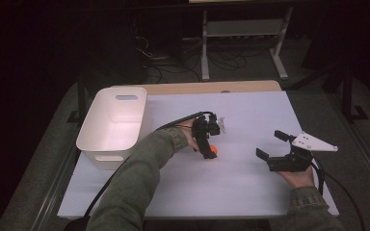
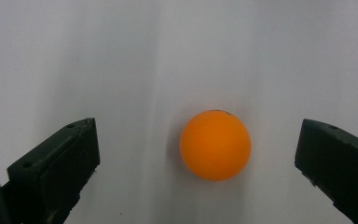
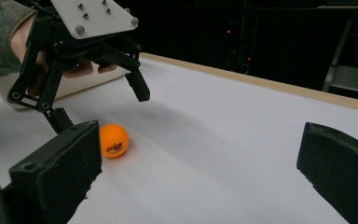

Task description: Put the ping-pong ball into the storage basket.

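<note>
High view: the left gripper [image 1: 207, 144] stands over a small orange ball [image 1: 213, 150] on the smooth white bench [image 1: 250, 187]; a rounded white plastic bin [image 1: 113, 125] is at left.
Left gripper view: matte round ball [image 2: 215, 145] between spread jaws, not touched.
Right gripper view: right gripper [image 3: 200, 172] has blocky black jaws spread wide, holding nothing.

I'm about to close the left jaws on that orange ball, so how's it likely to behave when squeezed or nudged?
The orange ping-pong ball is round and lies loose on the flat white table, so a nudge would probably send it rolling. Its smooth shell may slip out unless the left gripper, jaws open either side, closes centred. It looks like a light table-tennis ball, so likely needs little force.
</note>
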Action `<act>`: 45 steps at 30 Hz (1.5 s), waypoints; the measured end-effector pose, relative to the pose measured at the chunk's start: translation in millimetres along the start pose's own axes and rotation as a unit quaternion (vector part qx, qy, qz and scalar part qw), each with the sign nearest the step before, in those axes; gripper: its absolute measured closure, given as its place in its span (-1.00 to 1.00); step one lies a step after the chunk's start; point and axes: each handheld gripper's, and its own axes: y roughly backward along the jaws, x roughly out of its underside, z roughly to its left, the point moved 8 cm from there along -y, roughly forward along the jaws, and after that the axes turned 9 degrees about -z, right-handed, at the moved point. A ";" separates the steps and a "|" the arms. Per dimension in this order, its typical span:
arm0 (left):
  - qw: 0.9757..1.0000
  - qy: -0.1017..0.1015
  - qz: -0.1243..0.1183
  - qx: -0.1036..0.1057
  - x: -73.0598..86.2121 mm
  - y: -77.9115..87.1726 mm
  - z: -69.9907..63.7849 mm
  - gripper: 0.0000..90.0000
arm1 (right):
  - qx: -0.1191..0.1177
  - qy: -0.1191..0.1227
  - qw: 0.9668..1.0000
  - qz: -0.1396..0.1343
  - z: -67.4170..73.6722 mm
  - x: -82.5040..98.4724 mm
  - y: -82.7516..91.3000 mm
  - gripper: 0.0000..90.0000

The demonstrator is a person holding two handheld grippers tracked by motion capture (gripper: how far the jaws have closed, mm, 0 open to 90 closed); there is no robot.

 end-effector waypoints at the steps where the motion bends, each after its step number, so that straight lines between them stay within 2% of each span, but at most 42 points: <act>1: 1.000 -0.001 0.001 0.000 0.6 -1.2 0.0 -1.00 | 0.000 0.000 1.000 0.000 0.0 0.0 0.0 -1.00; 7: 1.000 0.000 0.011 0.013 3.7 -5.8 -2.2 -1.00 | 0.000 0.000 1.000 -0.001 -0.3 -0.1 0.1 -1.00; 13: 1.000 -0.007 0.014 0.018 4.5 -6.5 -3.6 -0.81 | -0.001 0.000 1.000 0.000 0.0 0.2 -0.3 -1.00; 25: 0.999 -0.008 0.029 0.020 9.3 -11.0 -3.9 -0.52 | -0.001 0.001 1.000 0.000 -0.1 0.2 -0.2 -1.00; 37: 0.999 -0.011 0.037 0.023 11.5 -13.0 -4.5 -0.10 | -0.001 0.003 1.000 0.003 0.0 0.9 -0.6 -1.00; 43: 0.999 -0.013 0.034 0.033 9.9 -11.2 -6.2 0.10 | -0.001 0.004 1.000 0.006 0.5 1.8 -1.2 -1.00; 45: 0.999 -0.016 0.037 0.034 10.1 -9.5 -5.9 0.12 | -0.001 0.003 1.000 0.005 0.5 1.6 -0.9 -1.00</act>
